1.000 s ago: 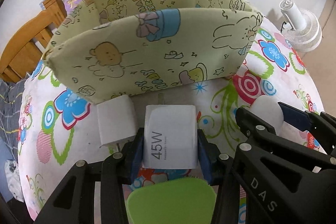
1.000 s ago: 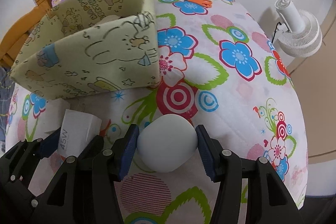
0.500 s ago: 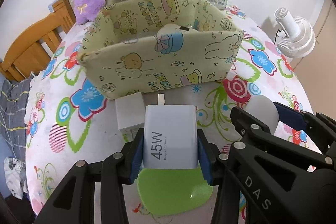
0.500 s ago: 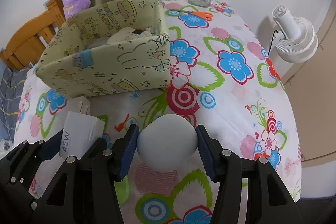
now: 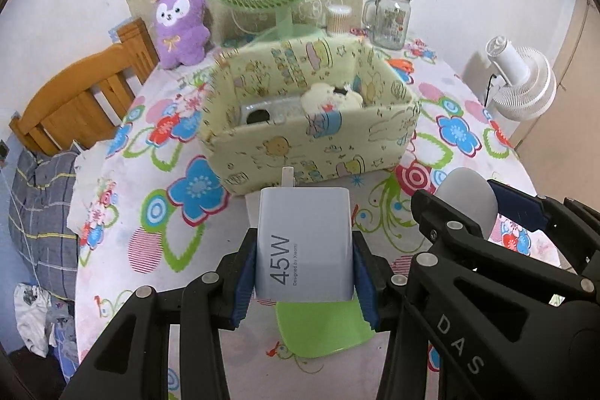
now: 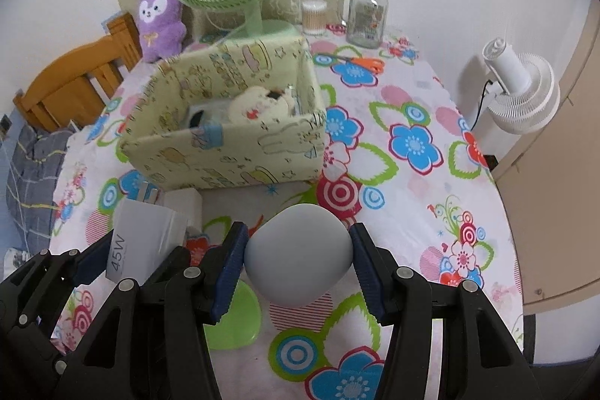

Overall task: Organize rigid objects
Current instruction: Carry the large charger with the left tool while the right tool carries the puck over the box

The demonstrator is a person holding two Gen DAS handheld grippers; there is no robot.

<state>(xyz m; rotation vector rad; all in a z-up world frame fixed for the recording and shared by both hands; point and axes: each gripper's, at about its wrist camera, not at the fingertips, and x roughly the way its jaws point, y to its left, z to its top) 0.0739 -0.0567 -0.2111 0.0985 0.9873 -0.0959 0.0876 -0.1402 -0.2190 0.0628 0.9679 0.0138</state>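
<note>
White charger [image 5: 304, 242] clamped in my left gripper [image 5: 302, 272], grey egg-shaped thing [image 6: 299, 253] clamped in my right gripper [image 6: 298, 268], both held above the flowered tablecloth [image 6: 412, 197]. Fabric box [image 5: 311, 152] at 12 o'clock; green dish [image 5: 324, 328] below at 6.

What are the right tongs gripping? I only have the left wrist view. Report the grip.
Observer: The right tongs are shut on a pale rounded object. Both blue pads press its sides.
Operator: Now check behind the box, near the jar.
Observer: Orange scissors lie on the tablecloth in front of the jar, off the box's far corner.
Operator: Tell me what sits by my 45W charger.
Observer: A small white cube rests on the tablecloth beside it, close in front of the box.
</note>
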